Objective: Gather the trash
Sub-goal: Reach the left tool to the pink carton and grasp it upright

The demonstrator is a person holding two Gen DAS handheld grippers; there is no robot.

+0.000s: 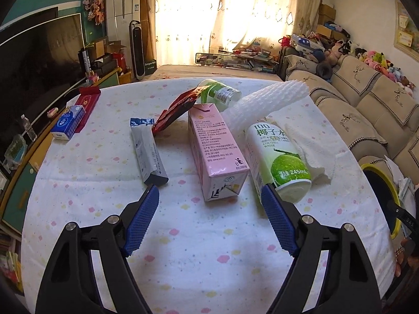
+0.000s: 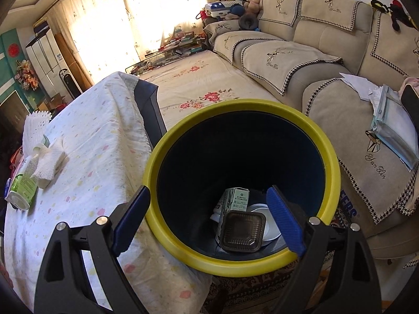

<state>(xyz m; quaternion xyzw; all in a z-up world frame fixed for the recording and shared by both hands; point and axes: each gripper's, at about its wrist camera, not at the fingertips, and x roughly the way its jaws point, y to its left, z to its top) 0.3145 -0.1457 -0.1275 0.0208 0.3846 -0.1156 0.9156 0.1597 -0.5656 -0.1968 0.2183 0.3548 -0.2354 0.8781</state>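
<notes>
My left gripper (image 1: 209, 193) is open and empty, low over the table, just in front of a pink carton (image 1: 214, 149) lying on its side. A coconut-water bottle (image 1: 277, 157) lies to its right, a grey-blue wrapper (image 1: 148, 151) to its left. Behind are a red wrapper (image 1: 175, 113), a green-label bottle (image 1: 220, 94), a white foam net (image 1: 264, 102) and a crumpled paper towel (image 1: 311, 149). My right gripper (image 2: 208, 198) is open and empty above the yellow-rimmed bin (image 2: 332, 157), which holds a dark plastic tray (image 2: 242, 231), a carton (image 2: 235, 198) and a white plate (image 2: 269, 230).
The table has a dotted white cloth (image 1: 183, 248). A tissue pack (image 1: 68, 125) and a red box (image 1: 87, 104) sit at its far left. The bin also shows at the right edge of the left wrist view (image 1: 392, 191). A beige sofa (image 2: 301, 52) runs along the right.
</notes>
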